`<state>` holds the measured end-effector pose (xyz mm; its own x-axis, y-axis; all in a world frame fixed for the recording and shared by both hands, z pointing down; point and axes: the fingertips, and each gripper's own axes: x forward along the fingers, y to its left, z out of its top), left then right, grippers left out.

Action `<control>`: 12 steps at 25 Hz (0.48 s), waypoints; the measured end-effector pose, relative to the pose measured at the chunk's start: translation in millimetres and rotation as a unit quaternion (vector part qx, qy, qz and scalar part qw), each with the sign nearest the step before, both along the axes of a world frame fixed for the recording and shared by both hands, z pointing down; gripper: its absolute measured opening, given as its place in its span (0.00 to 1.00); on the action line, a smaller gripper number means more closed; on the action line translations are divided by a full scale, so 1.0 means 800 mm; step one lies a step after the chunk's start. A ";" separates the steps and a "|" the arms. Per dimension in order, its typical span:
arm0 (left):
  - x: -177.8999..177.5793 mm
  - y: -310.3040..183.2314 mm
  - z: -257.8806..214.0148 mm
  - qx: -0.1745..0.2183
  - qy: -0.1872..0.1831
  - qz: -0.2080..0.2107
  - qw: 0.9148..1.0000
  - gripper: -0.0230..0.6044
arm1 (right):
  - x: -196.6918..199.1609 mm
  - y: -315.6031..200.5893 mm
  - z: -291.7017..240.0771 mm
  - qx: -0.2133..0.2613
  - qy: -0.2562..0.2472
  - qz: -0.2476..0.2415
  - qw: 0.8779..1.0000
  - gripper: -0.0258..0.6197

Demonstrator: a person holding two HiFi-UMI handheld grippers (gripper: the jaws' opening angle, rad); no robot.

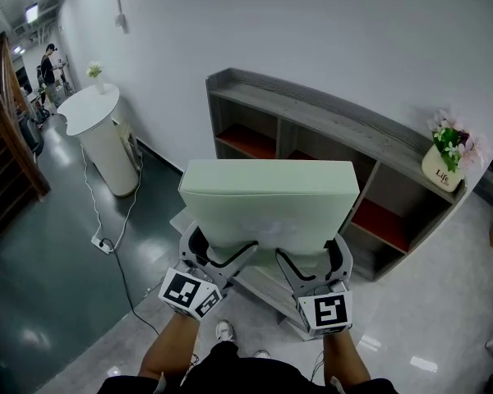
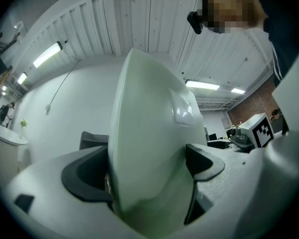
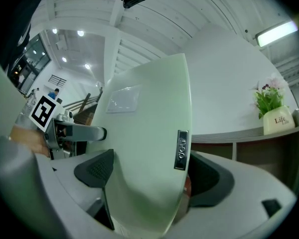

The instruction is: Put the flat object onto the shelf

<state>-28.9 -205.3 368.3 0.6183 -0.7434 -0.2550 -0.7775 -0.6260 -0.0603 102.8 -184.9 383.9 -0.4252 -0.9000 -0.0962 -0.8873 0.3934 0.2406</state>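
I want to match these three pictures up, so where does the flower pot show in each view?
Head view: the flower pot is at the right edge, on top of the shelf.
Left gripper view: not in it.
Right gripper view: the flower pot is at the right, on the shelf top.
Shared landmark: the pale green flat object, at the centre of all three views.

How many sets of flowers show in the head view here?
2. Potted flowers sit on the right end of the shelf top; a small flower sprig stands on the white round stand at far left. The held flat object could hide others.
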 end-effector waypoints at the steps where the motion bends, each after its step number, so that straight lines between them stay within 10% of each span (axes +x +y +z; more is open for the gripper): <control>1: 0.003 -0.006 -0.001 0.000 0.004 0.002 1.000 0.79 | 0.003 -0.004 0.000 -0.009 0.004 0.003 1.000 0.76; 12: 0.047 -0.092 -0.032 0.015 0.011 0.075 0.997 0.79 | 0.042 -0.072 -0.046 0.058 0.006 0.067 0.996 0.76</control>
